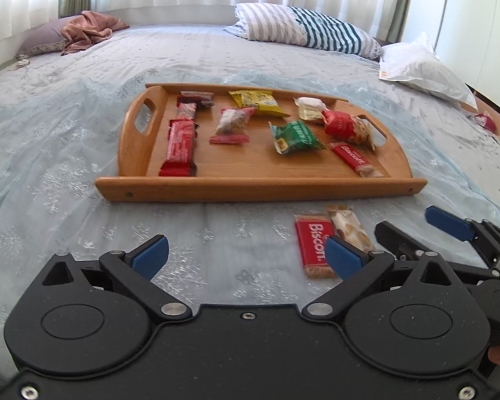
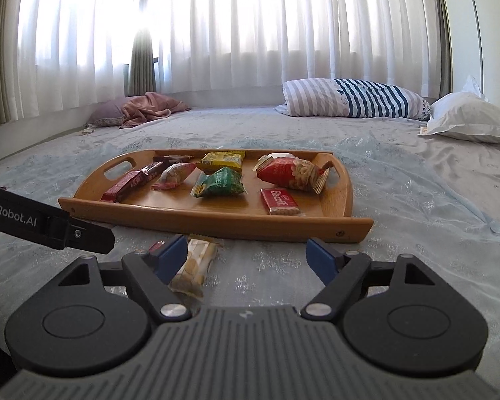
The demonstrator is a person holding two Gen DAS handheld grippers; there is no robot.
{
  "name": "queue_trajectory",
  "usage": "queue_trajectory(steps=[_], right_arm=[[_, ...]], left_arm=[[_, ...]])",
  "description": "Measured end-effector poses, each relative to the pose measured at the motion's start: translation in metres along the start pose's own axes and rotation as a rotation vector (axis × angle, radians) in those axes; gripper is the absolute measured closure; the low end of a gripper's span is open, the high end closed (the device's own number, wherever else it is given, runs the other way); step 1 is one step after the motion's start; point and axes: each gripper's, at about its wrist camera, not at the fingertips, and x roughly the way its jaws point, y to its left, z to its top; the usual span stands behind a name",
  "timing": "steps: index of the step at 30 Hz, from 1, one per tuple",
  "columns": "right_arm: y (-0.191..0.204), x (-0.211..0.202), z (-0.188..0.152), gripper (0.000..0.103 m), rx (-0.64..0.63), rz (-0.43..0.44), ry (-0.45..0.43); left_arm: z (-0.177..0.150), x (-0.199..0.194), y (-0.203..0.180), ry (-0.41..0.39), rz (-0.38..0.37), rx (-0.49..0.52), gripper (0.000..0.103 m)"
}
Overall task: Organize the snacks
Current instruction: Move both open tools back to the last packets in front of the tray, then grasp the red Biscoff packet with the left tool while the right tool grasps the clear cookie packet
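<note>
Sunlit white curtains hang behind a wide bed with a pale blue cover, and a striped pillow lies at its far side. Mid-bed sits a wooden tray holding wrapped snacks: long red bars on the left, a green packet in the middle, a red bag on the right. Near the tray's front edge, two biscuit packs lie on the cover, a red one touching a clear one. The left gripper and right gripper hover low, both spread wide and holding nothing.

Both wrist views low over bed, facing tray, near.
</note>
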Motion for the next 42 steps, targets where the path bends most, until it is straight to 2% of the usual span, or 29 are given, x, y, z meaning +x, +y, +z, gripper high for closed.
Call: queue_trajectory(steps=[1,3,5,7,9,11,17,25,31,35,39,42], right_arm=[[0.0,-0.001,-0.002,0.019,-0.001,0.006,0.002],[0.001,-0.002,-0.005,0.022,-0.007,0.014,0.011],[0.002,-0.002,-0.007,0.026,-0.014,0.024,0.02],[0.003,-0.002,-0.009,0.039,-0.013,0.03,0.031],[0.004,-0.002,-0.012,0.049,0.0,0.034,0.037],[0.004,-0.002,-0.014,0.052,0.006,0.049,0.041],[0.009,-0.005,-0.014,0.052,-0.011,0.078,0.034],[0.015,-0.001,-0.014,0.052,-0.02,0.109,0.045],[0.02,0.003,-0.014,0.052,-0.019,0.104,0.052],[0.021,0.007,-0.012,0.052,-0.022,0.073,0.056],[0.017,0.009,-0.011,0.052,-0.012,-0.008,0.069],[0.01,0.01,-0.01,0.052,0.01,-0.03,0.076]], left_arm=[[-0.001,0.001,-0.002,0.007,-0.016,0.001,0.012],[-0.001,0.004,-0.006,0.028,-0.045,0.002,0.025],[-0.002,0.007,-0.011,0.048,-0.073,0.002,0.032],[-0.002,0.011,-0.014,0.064,-0.098,0.004,0.042],[0.0,0.016,-0.017,0.093,-0.123,0.008,0.067],[0.001,0.021,-0.02,0.118,-0.146,0.003,0.077],[0.008,0.026,-0.031,0.099,-0.17,0.014,0.076],[0.006,0.041,-0.04,0.095,-0.146,0.061,0.073],[0.008,0.044,-0.039,0.099,-0.152,0.053,0.071],[0.009,0.046,-0.039,0.103,-0.153,0.06,0.068],[0.007,0.044,-0.042,0.091,-0.136,0.085,0.068],[0.006,0.043,-0.041,0.082,-0.123,0.081,0.069]])
